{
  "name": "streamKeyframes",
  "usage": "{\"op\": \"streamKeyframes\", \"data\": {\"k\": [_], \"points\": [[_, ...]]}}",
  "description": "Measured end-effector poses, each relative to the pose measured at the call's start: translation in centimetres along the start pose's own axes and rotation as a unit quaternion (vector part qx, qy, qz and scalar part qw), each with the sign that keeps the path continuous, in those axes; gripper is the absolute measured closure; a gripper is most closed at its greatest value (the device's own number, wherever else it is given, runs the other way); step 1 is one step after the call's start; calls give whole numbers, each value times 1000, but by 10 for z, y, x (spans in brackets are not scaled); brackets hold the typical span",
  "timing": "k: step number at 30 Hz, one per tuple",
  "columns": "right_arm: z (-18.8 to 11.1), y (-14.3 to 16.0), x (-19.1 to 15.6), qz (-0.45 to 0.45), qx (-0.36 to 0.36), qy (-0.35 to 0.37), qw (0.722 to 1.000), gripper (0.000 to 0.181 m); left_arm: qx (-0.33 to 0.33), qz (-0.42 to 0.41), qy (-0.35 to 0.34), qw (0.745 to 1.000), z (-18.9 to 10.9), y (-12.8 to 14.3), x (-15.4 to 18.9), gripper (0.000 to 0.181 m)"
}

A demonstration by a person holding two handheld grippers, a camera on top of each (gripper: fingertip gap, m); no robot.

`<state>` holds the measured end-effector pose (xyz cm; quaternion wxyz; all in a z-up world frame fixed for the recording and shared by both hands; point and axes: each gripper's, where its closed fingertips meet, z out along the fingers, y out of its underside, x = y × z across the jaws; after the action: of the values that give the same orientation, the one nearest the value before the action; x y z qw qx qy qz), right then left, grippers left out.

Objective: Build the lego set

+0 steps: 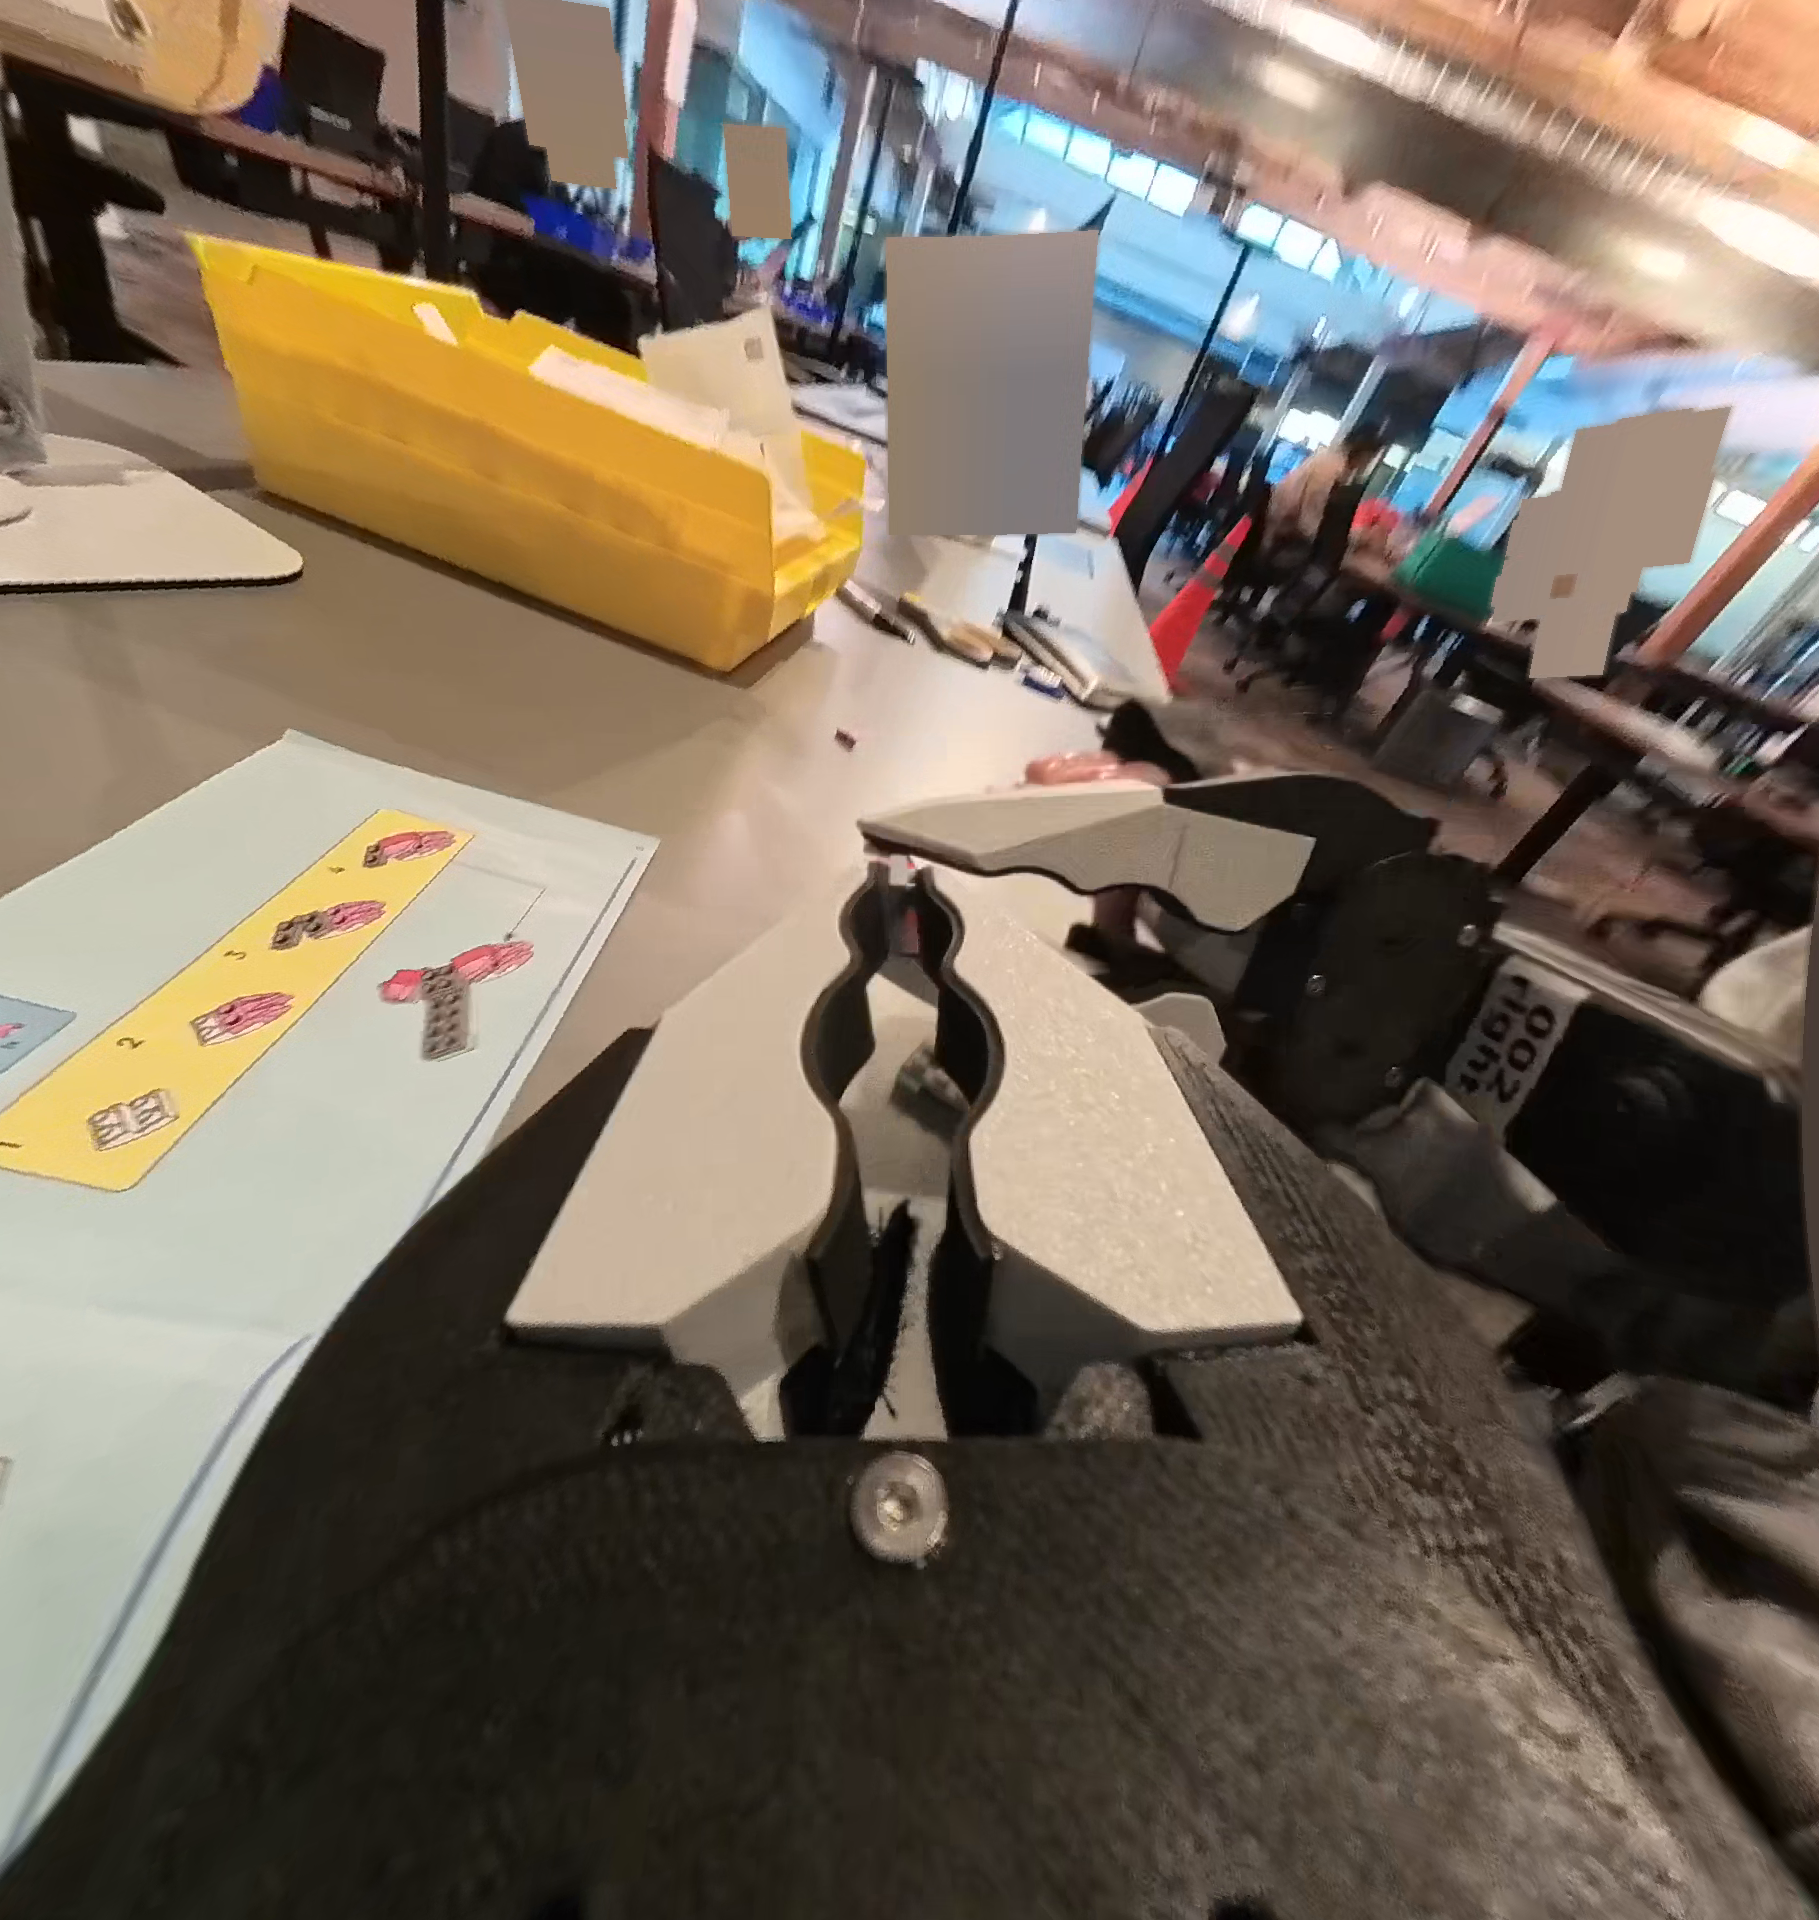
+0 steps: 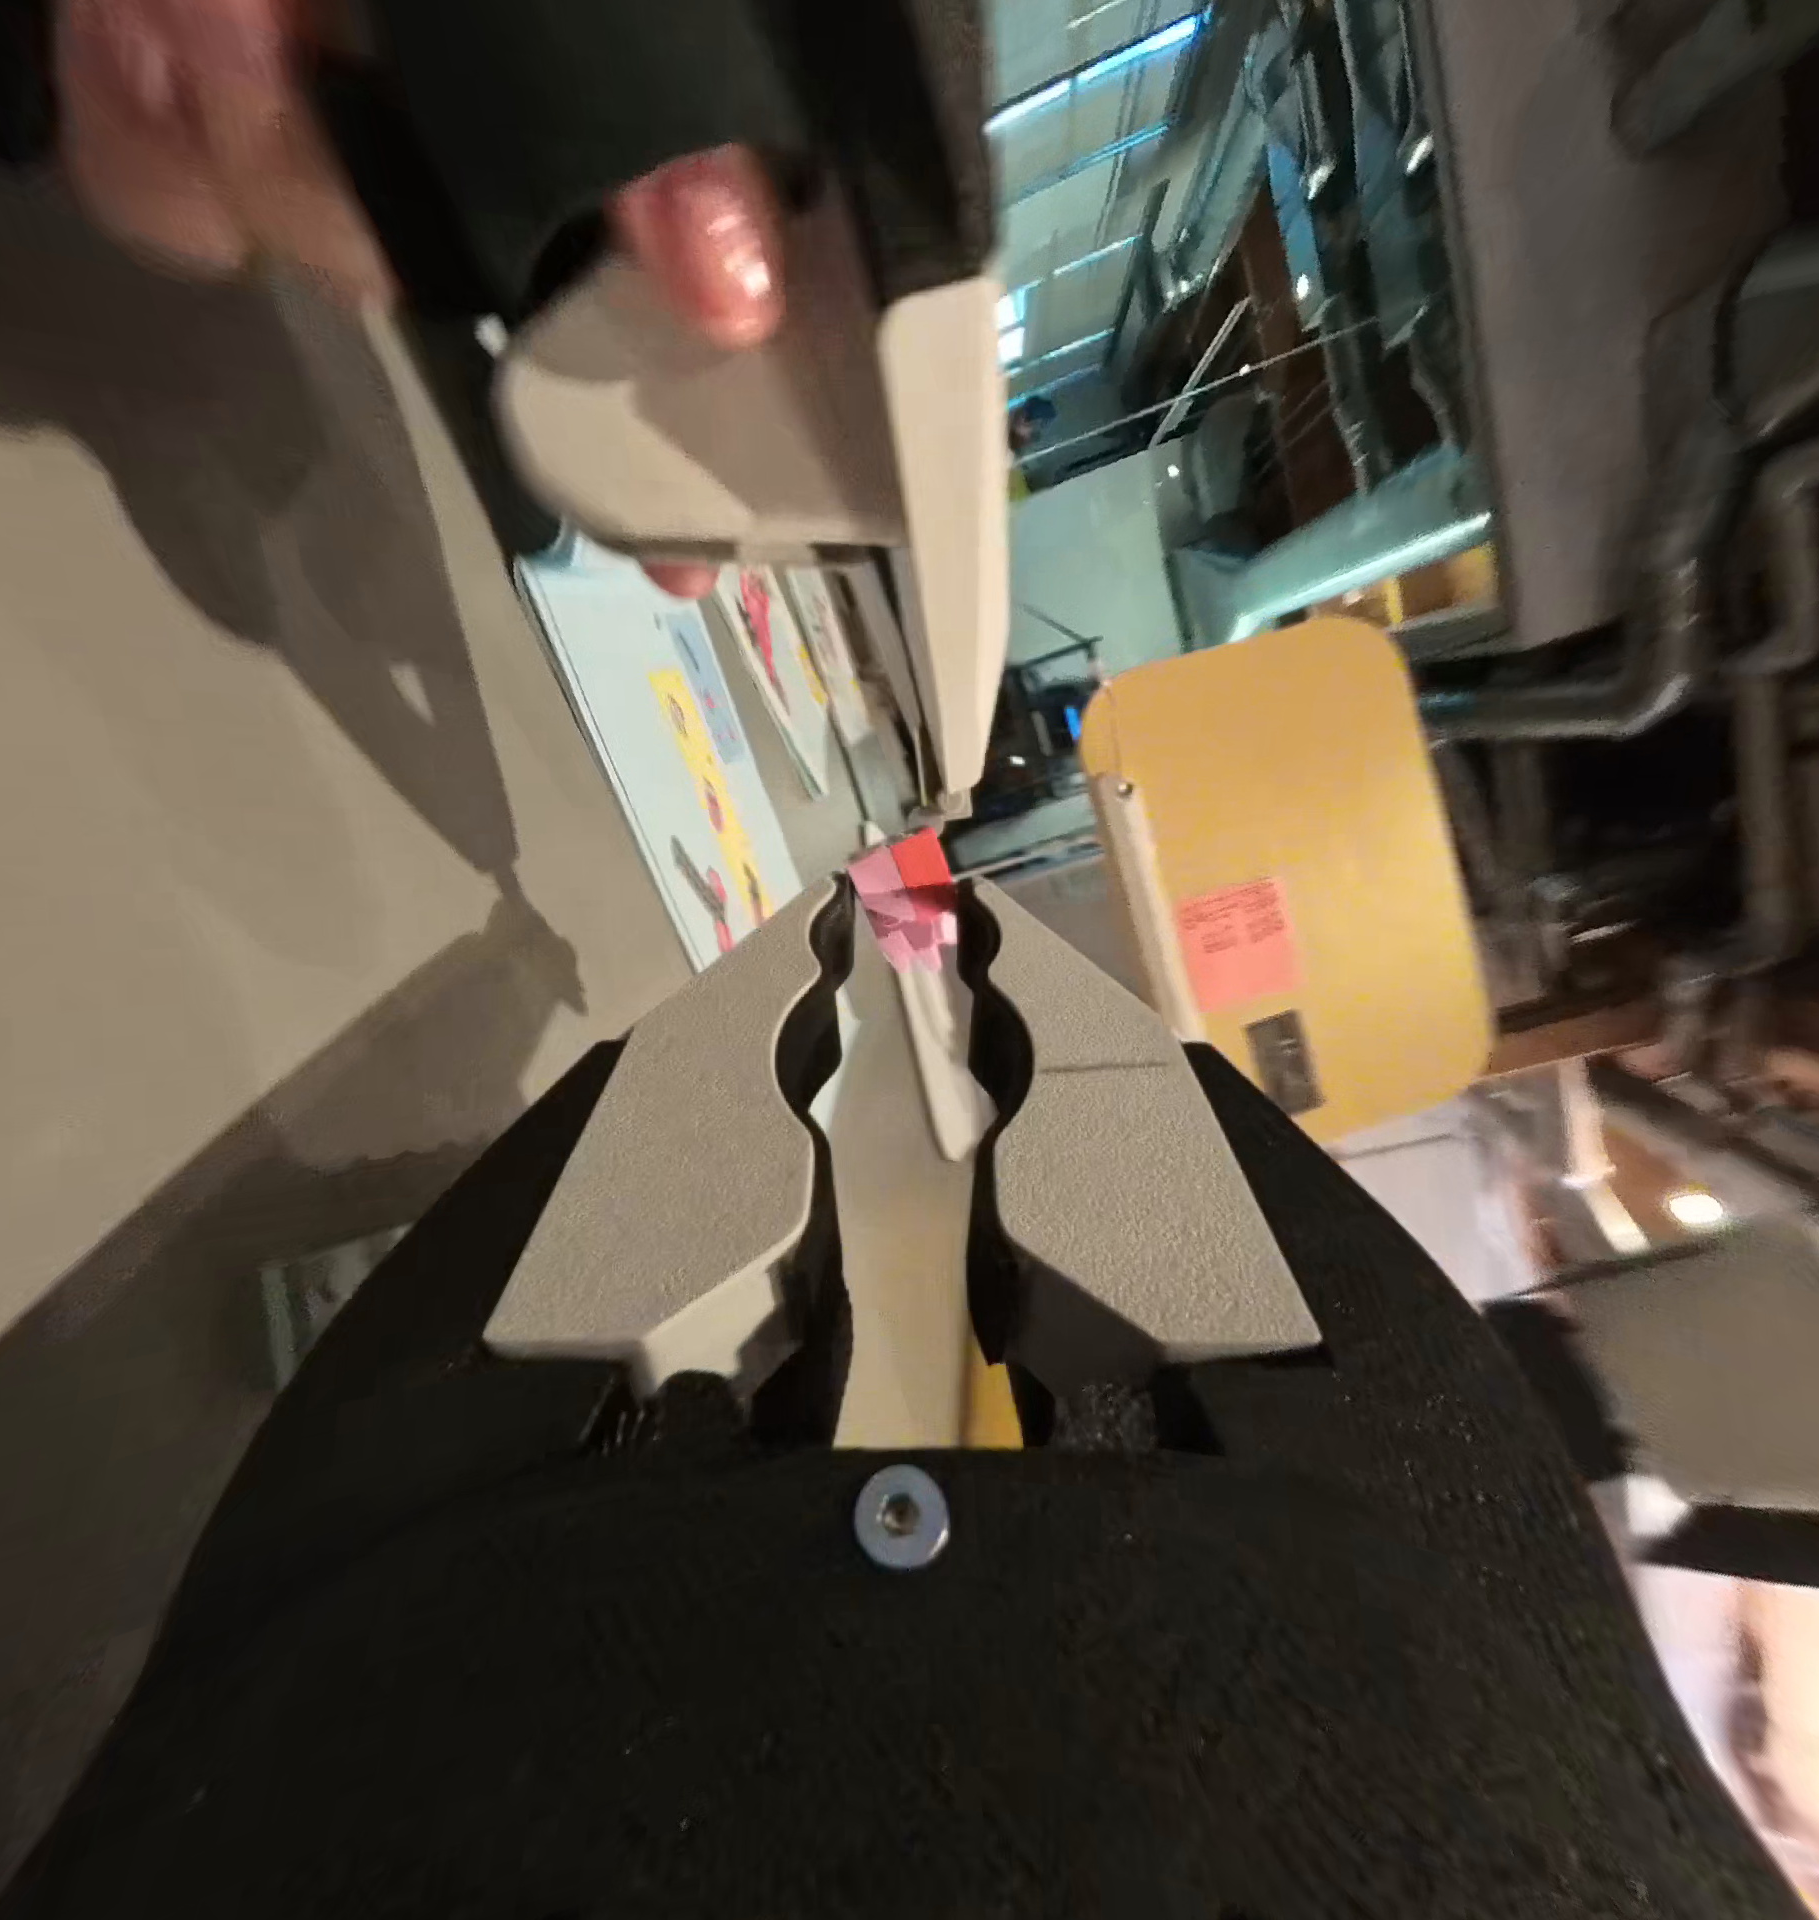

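Broadly, above the worktop (image 1: 593,727) and instruction sheet (image 1: 261,1039), left gripper (image 1: 897,894) and right gripper (image 2: 900,899) met, fingers clamped on the pink-and-red lego assembly (image 2: 910,894) between them; pressing squarely seemed wisest.

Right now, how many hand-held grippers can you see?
2. The left hand-held gripper meets the right hand-held gripper, which reaches in from the right, above the table.

Blurred pink lego piece (image 2: 905,914) mostly hidden between gripper fingers (image 2: 697,1122).
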<state>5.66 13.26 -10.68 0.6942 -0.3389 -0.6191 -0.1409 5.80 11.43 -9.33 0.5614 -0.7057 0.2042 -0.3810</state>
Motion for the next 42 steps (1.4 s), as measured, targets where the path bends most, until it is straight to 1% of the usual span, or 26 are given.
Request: {"op": "streamKeyframes", "data": {"k": [4, 6, 8, 9, 11, 13, 14, 15, 16, 17, 19, 26, 34, 37, 38, 40, 42], "points": [[3, 4, -6, -137, -24, 22, 990, 165, -59, 62, -35, 996, 0, 12, -4, 177], [4, 4, -7, -165, -29, 32, 985, 165, -68, 77, -46, 994, -1, 14, -5, 177], [5, 2, -3, -145, -24, 43, 988, 164, -53, 87, -54, 993, -1, 9, -5, 177], [4, 1, 0, -118, -17, 47, 992, 163, -40, 94, -67, 993, -2, 5, -8, 177], [3, 2, 7, -35, -9, 42, 998, 153, -2, 116, -82, 990, -5, -7, -9, 177], [1, 5, 11, 49, -7, 24, 998, 149, 51, 108, -57, 991, -9, -22, 1, 178], [1, 6, 12, 75, -5, 19, 997, 152, 71, 91, -39, 993, -11, -27, 7, 177], [0, 6, 12, 90, 0, 15, 996, 162, 83, 72, -18, 994, -11, -29, 12, 177], [-1, 4, 11, 96, 9, 12, 995, 177, 85, 52, 0, 995, -10, -28, 15, 178], [-3, 1, 11, 99, 19, 8, 995, 181, 80, 37, 9, 996, -8, -25, 15, 178], [-4, -3, 10, 106, 26, 4, 994, 181, 62, 25, 16, 998, -4, -18, 15, 178], [-5, 1, 17, 130, 25, 17, 991, 181, 35, 2, 22, 999, -3, -11, 11, 178], [-5, 2, 16, 112, 26, 20, 993, 181, 18, -23, 34, 999, -3, -7, 9, 178], [-6, 1, 19, 98, 28, 32, 994, 181, 11, -31, 34, 999, -3, -5, 7, 178], [-7, 1, 20, 96, 30, 35, 994, 181, 3, -30, 31, 999, -3, -2, 6, 178], [-8, -5, 21, 96, 46, 38, 994, 181, -38, -12, 21, 999, 2, 12, 4, 178], [-8, -12, 17, 84, 54, 32, 994, 181, -62, 2, 37, 997, 9, 21, 15, 178]]}}
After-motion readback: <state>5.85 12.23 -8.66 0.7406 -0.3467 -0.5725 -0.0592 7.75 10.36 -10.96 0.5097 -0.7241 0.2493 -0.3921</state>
